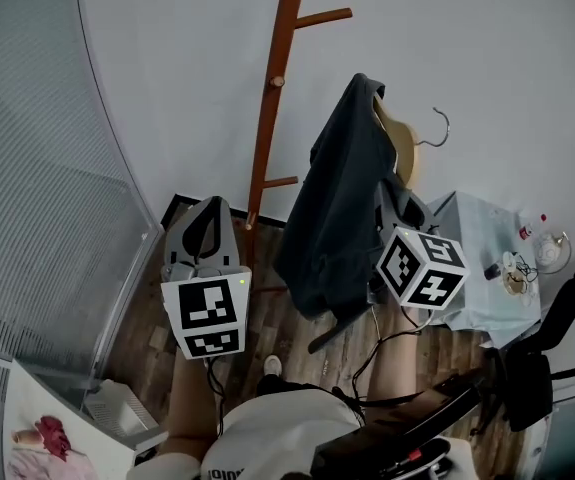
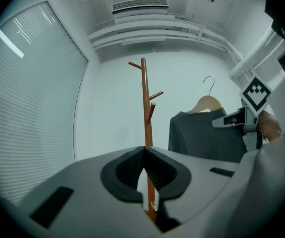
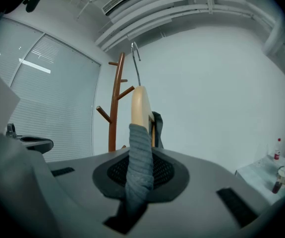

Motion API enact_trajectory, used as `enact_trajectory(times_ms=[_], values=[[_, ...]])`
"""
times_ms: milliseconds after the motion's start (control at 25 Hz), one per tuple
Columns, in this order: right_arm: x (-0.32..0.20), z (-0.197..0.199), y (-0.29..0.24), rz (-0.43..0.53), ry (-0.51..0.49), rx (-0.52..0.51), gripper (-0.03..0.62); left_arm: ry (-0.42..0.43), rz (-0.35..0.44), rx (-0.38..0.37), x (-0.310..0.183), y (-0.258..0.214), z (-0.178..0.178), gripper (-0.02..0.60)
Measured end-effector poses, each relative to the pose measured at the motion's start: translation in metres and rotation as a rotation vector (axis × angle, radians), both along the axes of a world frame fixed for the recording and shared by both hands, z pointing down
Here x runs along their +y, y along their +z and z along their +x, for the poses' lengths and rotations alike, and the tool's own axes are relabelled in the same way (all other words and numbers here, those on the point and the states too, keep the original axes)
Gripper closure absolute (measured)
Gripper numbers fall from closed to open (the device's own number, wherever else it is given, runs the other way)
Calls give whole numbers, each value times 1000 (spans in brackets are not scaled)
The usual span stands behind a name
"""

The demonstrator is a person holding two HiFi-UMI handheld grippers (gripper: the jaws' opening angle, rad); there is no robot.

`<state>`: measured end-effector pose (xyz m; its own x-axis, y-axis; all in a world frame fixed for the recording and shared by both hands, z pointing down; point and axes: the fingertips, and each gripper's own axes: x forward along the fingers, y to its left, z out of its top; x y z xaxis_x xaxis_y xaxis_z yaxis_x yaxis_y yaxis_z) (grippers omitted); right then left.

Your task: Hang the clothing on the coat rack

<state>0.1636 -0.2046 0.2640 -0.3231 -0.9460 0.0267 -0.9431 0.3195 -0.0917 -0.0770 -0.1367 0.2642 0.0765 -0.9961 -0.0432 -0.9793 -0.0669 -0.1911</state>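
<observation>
A dark grey garment (image 1: 335,213) hangs on a wooden hanger (image 1: 405,150) with a metal hook (image 1: 439,128), held in the air to the right of the brown wooden coat rack (image 1: 268,118). My right gripper (image 3: 140,170) is shut on the garment's ribbed edge (image 3: 139,152) where it covers the hanger (image 3: 140,105). The hook (image 3: 135,58) points up, apart from the rack (image 3: 116,108). My left gripper (image 1: 207,206) is shut and empty, low beside the rack's pole. From the left gripper view I see the rack (image 2: 144,103) straight ahead and the garment (image 2: 206,135) to its right.
A small table with a pale cloth (image 1: 467,288) carrying bottles stands at the right. A black chair (image 1: 552,353) is near it. A glass wall with blinds (image 1: 27,208) runs along the left. A white shelf (image 1: 27,418) with a pink item sits at lower left.
</observation>
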Motion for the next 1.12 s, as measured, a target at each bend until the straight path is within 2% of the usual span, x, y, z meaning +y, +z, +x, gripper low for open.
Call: enact_trajectory(times_ms=[360,560,1120], values=[[-59,-16,-22,63,-29,25,546,-20,45,13,-59,-8,-8,568],[-84,-23,-34,88,-38,54,546,-16,34,21,-86,-5,-9,568],[-109,-43,-59,119,-9,108,546,41,45,10,-129,-25,-22,568]])
